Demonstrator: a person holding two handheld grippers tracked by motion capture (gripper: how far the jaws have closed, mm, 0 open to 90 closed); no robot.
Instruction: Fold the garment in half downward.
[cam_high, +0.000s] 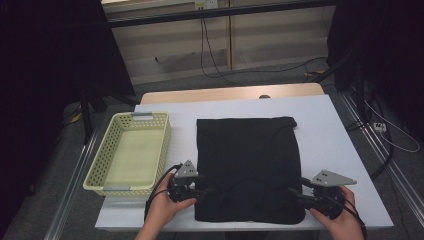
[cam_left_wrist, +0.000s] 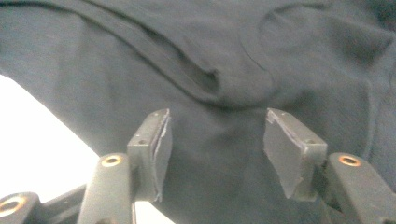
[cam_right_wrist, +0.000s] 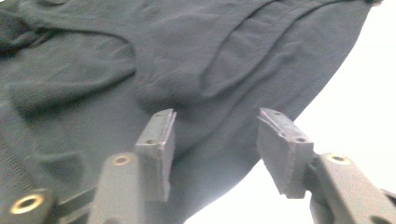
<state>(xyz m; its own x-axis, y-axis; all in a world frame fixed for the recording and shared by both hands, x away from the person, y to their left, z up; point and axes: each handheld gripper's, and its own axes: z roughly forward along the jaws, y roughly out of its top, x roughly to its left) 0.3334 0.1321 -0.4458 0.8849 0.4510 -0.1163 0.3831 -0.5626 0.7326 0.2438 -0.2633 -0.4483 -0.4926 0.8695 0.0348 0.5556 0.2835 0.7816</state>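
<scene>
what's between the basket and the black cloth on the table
Only a bare strip of the white table top: in the high view the yellow basket and the folded black cloth lie apart, and the left gripper reaches across near the front edge.

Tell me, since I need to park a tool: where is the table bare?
Bare: the strip between the basket and the black garment, the band beyond the garment, and the table to its right. Crowded: the near edge, where the left gripper and right gripper work.

One black cloth (cam_high: 247, 165), one yellow basket (cam_high: 112, 150), two tongs.
</scene>
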